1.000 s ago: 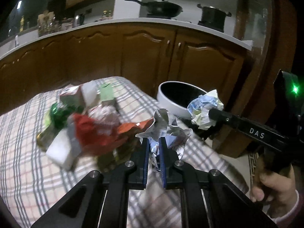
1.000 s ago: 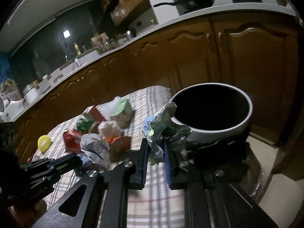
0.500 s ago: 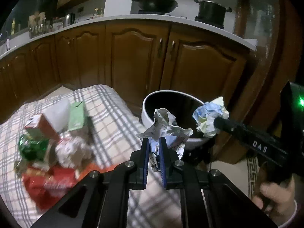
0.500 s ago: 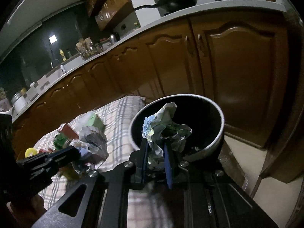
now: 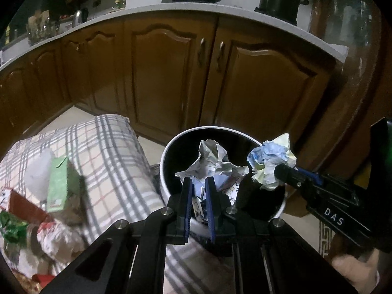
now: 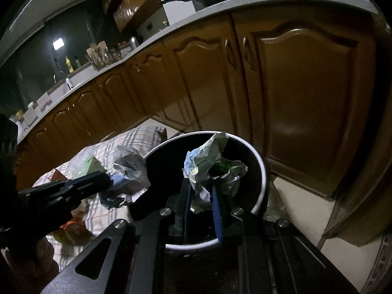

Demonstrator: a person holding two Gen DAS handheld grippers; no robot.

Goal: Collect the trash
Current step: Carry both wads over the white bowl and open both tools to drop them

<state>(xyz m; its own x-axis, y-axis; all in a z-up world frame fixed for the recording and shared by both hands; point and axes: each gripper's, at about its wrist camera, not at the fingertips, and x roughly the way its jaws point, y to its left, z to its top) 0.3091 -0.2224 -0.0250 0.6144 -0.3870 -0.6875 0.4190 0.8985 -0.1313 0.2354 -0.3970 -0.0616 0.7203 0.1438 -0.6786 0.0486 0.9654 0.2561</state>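
Trash wads [image 5: 213, 164] [image 6: 213, 169] hide bin [image 5: 171, 147] floor; table litter [image 5: 56, 183] blurred

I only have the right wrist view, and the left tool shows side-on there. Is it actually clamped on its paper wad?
Observer: Yes. In the left wrist view the left tool has both blue pads pinched shut on the grey paper wad.
Operator: What else is out there to collect? That tool blocks most of my view.
Observer: On the plaid cloth lie a green carton, a red box, a green wrapper and a white crumpled wrapper.
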